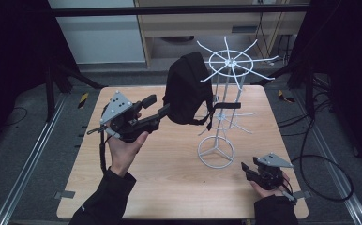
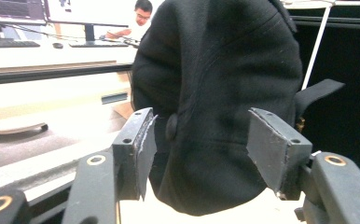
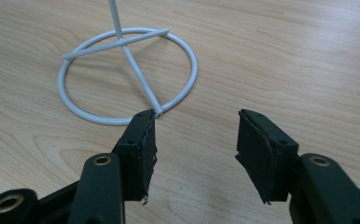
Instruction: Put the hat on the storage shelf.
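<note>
A black cap (image 1: 187,89) hangs on one arm of a white wire rack (image 1: 226,101) standing on the table (image 1: 169,173). The cap hides that arm's tip and part of the rack's pole. The left gripper (image 1: 162,105) is raised beside the cap; in its own view the jaws stand spread, one on each side of the cap's lower edge, and whether they touch the cloth cannot be told. The cap's top is cut off there. The right gripper (image 1: 245,168) rests low near the table's right front corner, jaws released and holding nothing, just beside the rack's ring base (image 3: 127,74). The person's hand (image 1: 123,147) grips the left tool; both sleeves are cropped at the bottom edge.
</note>
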Motion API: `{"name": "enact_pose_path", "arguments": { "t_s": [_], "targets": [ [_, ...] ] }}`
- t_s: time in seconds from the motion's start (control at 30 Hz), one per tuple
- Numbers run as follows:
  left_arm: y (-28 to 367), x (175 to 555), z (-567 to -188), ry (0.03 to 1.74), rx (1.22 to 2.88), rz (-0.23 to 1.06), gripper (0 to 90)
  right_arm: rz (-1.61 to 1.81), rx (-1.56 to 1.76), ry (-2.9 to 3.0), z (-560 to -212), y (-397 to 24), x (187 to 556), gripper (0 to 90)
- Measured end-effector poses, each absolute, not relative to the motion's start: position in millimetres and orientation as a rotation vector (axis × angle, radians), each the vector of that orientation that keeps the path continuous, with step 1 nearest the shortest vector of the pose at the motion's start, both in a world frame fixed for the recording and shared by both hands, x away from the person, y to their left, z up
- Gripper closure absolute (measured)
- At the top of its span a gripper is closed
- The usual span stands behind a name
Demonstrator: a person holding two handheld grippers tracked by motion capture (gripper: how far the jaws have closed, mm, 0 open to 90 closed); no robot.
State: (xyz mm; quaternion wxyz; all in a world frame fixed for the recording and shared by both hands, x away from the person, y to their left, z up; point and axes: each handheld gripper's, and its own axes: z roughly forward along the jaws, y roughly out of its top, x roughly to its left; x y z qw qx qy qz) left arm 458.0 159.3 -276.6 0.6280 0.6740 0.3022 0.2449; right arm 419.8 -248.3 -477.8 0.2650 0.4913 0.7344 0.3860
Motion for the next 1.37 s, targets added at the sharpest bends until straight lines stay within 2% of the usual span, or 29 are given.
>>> {"name": "enact_pose_path", "arguments": {
  "t_s": [0.27, 0.63, 0.83, 1.1, 1.37],
  "targets": [
    [186, 444, -299, 0.732, 1.578, 0.586, 36.3, 1.042, 1.323, 1.977, -478, -249, 420, 45.8],
    [228, 434, -366, 0.888, 1.681, 0.566, 29.8, 1.041, 1.34, 1.956, -480, -252, 420, 40.8],
    [247, 430, -407, 0.96, 1.741, 0.564, 26.1, 1.036, 1.354, 1.939, -481, -253, 420, 35.1],
    [274, 430, -443, 1.078, 1.753, 0.624, 19.5, 1.032, 1.37, 1.928, -483, -256, 422, 27.1],
    [305, 436, -473, 1.203, 1.793, 0.653, 19.7, 1.023, 1.379, 1.925, -485, -257, 423, 20.8]
  ]
}}
